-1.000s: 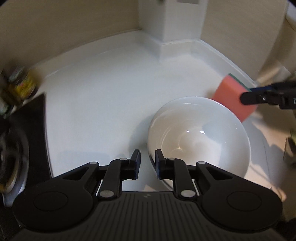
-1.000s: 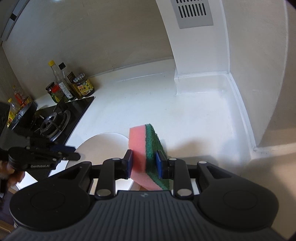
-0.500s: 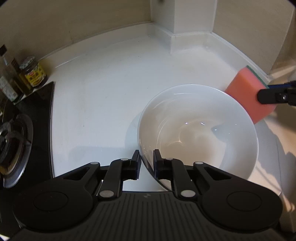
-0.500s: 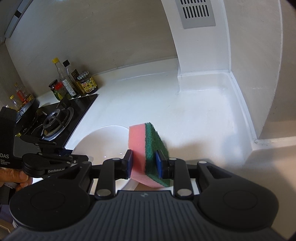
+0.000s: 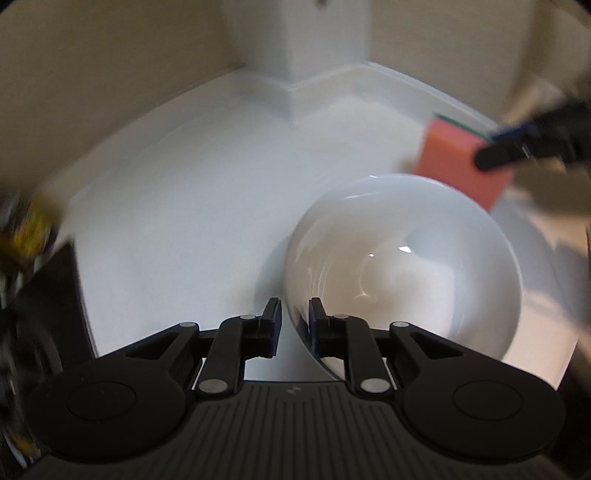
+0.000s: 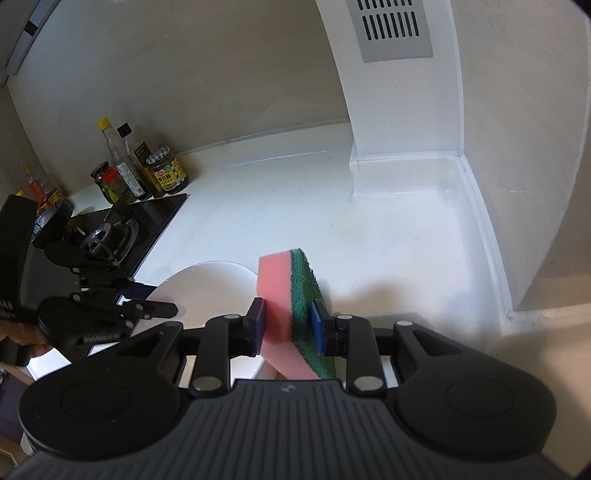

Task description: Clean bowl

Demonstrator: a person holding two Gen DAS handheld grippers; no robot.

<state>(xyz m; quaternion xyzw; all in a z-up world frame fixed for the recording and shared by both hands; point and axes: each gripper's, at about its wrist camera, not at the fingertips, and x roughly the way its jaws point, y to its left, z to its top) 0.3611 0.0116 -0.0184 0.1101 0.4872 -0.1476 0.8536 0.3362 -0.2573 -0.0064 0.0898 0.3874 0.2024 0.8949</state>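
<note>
A white bowl [image 5: 402, 266] sits on the white bench [image 5: 192, 206]. It looks empty and shiny inside.

The left gripper [image 5: 293, 325] is at the near edge of the bowl. One of its fingers [image 5: 271, 325] is outside the bowl and the other is inside, so the rim runs up between them. The fingers have just been opening, and there is a small gap on each side of the rim. They are not squeezing it. This view is blurry at the sides.

The right gripper [image 6: 288, 326] holds a sponge [image 6: 291, 310]. The sponge is pink on one side and green on the other. The blue pads press on both sides of it, so the fingers are closed tight on the sponge. The sponge stands up on its edge, just beside the far rim of the bowl and a bit above the bench. In the left wrist view it shows as a pink block past the bowl.

To the left is a black stove [image 6: 110, 236] with a round burner. Behind the stove, some bottles and jars [image 6: 140, 173] stand close together by the wall. A grey vent [image 6: 395, 29] is high up on the white corner post. A bit of a hand [image 6: 18, 332] shows at the left edge, holding the left gripper.
</note>
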